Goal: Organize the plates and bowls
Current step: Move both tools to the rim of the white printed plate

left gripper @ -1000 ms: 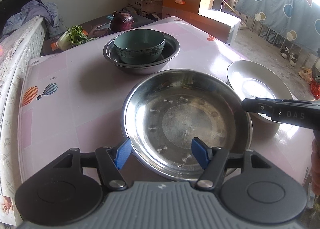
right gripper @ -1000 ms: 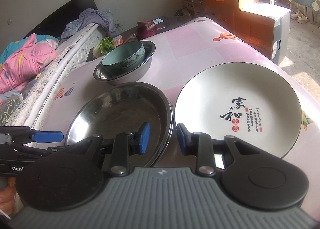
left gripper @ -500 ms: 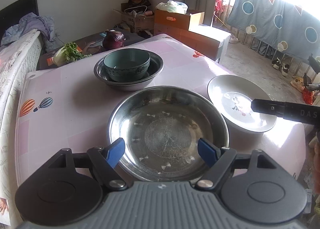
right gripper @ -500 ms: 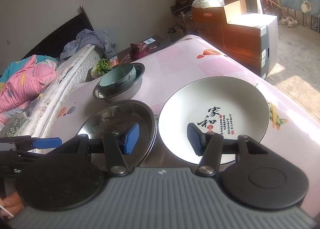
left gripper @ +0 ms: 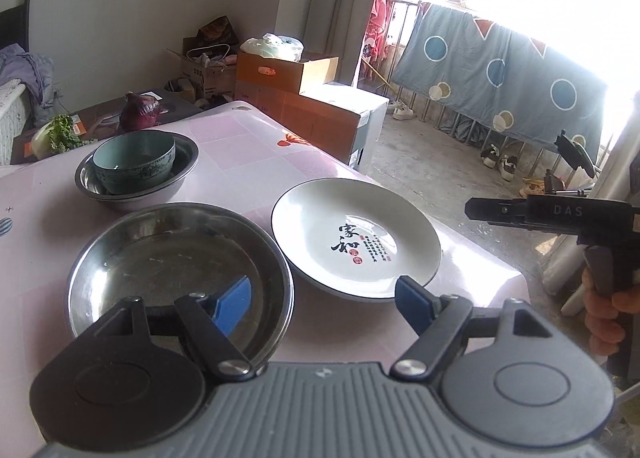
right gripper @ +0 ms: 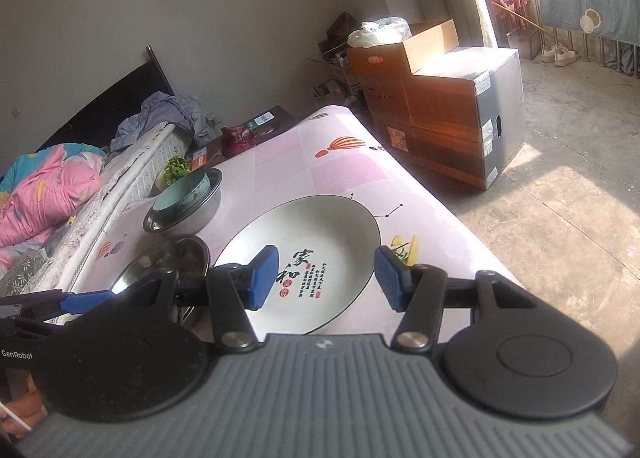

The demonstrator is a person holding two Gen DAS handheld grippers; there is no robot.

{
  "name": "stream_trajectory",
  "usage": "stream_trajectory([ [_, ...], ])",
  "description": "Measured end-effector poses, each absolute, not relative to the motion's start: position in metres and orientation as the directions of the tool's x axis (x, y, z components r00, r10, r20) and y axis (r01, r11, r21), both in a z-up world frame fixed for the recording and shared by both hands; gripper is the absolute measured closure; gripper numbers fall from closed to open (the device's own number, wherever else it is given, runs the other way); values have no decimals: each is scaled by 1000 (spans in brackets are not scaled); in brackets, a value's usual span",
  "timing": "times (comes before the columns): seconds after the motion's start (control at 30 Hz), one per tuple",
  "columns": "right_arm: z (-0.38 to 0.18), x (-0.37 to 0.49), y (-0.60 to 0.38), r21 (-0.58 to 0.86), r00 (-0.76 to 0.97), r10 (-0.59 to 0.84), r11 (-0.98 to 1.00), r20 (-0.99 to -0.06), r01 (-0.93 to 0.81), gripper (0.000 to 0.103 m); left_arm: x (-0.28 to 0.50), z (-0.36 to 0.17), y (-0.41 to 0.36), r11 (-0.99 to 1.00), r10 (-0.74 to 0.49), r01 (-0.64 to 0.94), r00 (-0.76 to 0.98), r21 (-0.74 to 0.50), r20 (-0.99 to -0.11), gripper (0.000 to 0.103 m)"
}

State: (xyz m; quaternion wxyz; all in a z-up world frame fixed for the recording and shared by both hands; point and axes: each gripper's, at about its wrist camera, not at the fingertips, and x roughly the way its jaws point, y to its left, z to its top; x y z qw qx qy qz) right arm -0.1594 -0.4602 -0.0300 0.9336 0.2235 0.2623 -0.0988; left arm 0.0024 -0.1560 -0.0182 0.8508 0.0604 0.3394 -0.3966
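A white plate (left gripper: 356, 238) with black calligraphy lies on the pink table (left gripper: 248, 146), touching a shallow steel plate (left gripper: 176, 258) on its left. Behind them a teal bowl (left gripper: 134, 162) sits inside a steel bowl (left gripper: 136, 190). My left gripper (left gripper: 322, 306) hovers open over the near rims of both plates and grips nothing. My right gripper (right gripper: 326, 278) is open above the near half of the white plate (right gripper: 304, 242), pads clear of it. The steel plate (right gripper: 168, 262) and the nested bowls (right gripper: 182, 194) lie to its left. One left fingertip (right gripper: 84, 300) shows at the left edge.
Cardboard boxes (right gripper: 440, 106) stand past the table's far right corner. A bed (right gripper: 48, 186) runs along the left side. A purple cabbage (left gripper: 142, 114) and greens (left gripper: 60, 134) sit on a dark side table. The table edge drops to bare floor (right gripper: 560, 218) on the right.
Both grippers have drawn back and swung right, from the steel plate toward the white plate. Both jaws stand wider than before; the right one was nearly shut at the steel plate's rim.
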Motion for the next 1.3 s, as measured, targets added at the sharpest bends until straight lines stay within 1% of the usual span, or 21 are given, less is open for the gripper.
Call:
stream_trajectory([
  [0.1,-36,-151,-482,372,833,-30,886,-552,278,51,-7,-28,-167,671,-635,722,444,-167,-632,24],
  [0.17,-40,-144,-491,370,827,-13,890,-562,265,51,-16,-36,-171,676,-618,724,454,-139,-642,30],
  [0.3,-43,-128,-509,368,830,-2,896,-558,249,51,-26,-51,-176,675,-581,733,460,-82,-671,34],
  [0.33,-44,-124,-513,374,833,1,894,-554,248,51,-26,-55,-179,673,-571,736,458,-70,-681,37],
  [0.43,-49,-113,-529,405,839,19,882,-544,243,51,-26,-66,-184,673,-555,737,457,-52,-695,40],
  [0.53,-58,-93,-548,459,837,77,861,-541,217,51,-20,-76,-190,687,-531,725,457,-47,-713,45],
  [0.6,-65,-78,-560,494,832,120,847,-541,199,50,-16,-78,-192,690,-541,720,447,-73,-713,45],
  [0.77,-82,-45,-580,546,813,194,820,-549,173,50,-8,-77,-197,677,-605,719,424,-156,-674,42],
  [0.97,-100,-1,-592,550,783,253,824,-569,134,52,-3,-83,-205,678,-608,714,408,-178,-681,42],
  [1.1,-111,31,-596,587,747,337,805,-573,87,53,1,-84,-205,678,-617,707,399,-201,-678,42],
  [1.23,-117,49,-593,648,722,426,760,-544,39,54,4,-82,-205,673,-637,702,388,-235,-666,41],
  [1.3,-118,50,-587,671,705,469,741,-532,13,55,7,-81,-205,670,-650,692,375,-267,-660,40],
])
